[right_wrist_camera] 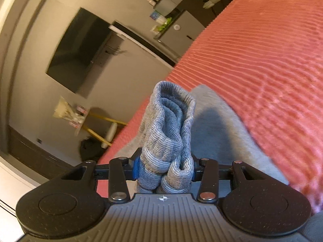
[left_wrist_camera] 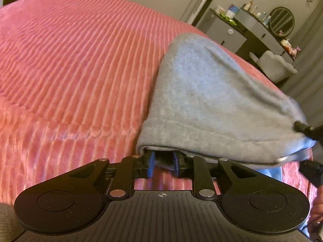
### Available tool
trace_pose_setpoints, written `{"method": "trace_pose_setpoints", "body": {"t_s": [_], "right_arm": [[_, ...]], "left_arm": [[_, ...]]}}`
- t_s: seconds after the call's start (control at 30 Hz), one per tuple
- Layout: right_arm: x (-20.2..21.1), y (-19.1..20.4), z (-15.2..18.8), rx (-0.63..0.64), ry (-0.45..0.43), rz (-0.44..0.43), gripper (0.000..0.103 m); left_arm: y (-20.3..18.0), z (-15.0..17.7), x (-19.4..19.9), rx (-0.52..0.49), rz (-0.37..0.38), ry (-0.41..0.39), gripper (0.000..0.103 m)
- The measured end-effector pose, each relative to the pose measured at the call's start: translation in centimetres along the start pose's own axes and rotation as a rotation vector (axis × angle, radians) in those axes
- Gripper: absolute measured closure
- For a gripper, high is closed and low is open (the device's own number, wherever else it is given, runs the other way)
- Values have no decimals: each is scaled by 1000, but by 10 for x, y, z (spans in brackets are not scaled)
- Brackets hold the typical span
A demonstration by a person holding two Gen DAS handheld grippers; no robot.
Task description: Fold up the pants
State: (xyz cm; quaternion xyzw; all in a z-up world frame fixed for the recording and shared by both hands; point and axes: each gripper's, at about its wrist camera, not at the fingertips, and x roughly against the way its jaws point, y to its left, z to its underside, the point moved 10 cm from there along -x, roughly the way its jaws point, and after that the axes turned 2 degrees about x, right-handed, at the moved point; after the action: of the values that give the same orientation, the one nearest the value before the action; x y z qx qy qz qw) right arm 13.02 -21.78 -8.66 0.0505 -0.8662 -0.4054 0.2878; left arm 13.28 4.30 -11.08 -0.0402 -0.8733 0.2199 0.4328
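Note:
Grey sweatpants (left_wrist_camera: 212, 100) lie folded on a pink ribbed blanket (left_wrist_camera: 70, 60), draped over my left gripper (left_wrist_camera: 163, 163). Its blue-padded fingers are tucked under the near cloth edge with a gap between them; whether they pinch cloth is hidden. My right gripper (right_wrist_camera: 164, 169) is shut on the bunched ribbed cuff or waistband (right_wrist_camera: 171, 125) of the pants, held up off the blanket (right_wrist_camera: 262, 60). The rest of the grey cloth (right_wrist_camera: 218, 133) lies beneath it. The right gripper's black tip (left_wrist_camera: 302, 128) shows at the right edge of the left wrist view, on the cloth.
The bed edge runs along the right side in the left wrist view. Beyond it stand a dark dresser (left_wrist_camera: 242, 30) with bottles, a round mirror (left_wrist_camera: 281, 21) and a grey chair (left_wrist_camera: 276, 66). A wall television (right_wrist_camera: 80, 50) and yellow-legged stool (right_wrist_camera: 109, 133) show in the right wrist view.

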Motion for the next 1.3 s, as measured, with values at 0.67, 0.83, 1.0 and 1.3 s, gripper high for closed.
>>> {"method": "trace_pose_setpoints", "body": {"t_s": [0.67, 0.83, 1.0, 1.3], "right_arm": [[-15, 2, 50, 94, 153, -1, 73], [-2, 10, 31, 195, 52, 27, 78], [-31, 39, 20, 495, 22, 136, 75], [-105, 51, -7, 656, 44, 224, 78]], "left_arm": [[-15, -16, 19, -134, -31, -85, 53], [-29, -53, 11, -256, -100, -158, 54], [-69, -95, -23, -358, -83, -190, 52], [-67, -127, -105, -424, -196, -133, 52]]}}
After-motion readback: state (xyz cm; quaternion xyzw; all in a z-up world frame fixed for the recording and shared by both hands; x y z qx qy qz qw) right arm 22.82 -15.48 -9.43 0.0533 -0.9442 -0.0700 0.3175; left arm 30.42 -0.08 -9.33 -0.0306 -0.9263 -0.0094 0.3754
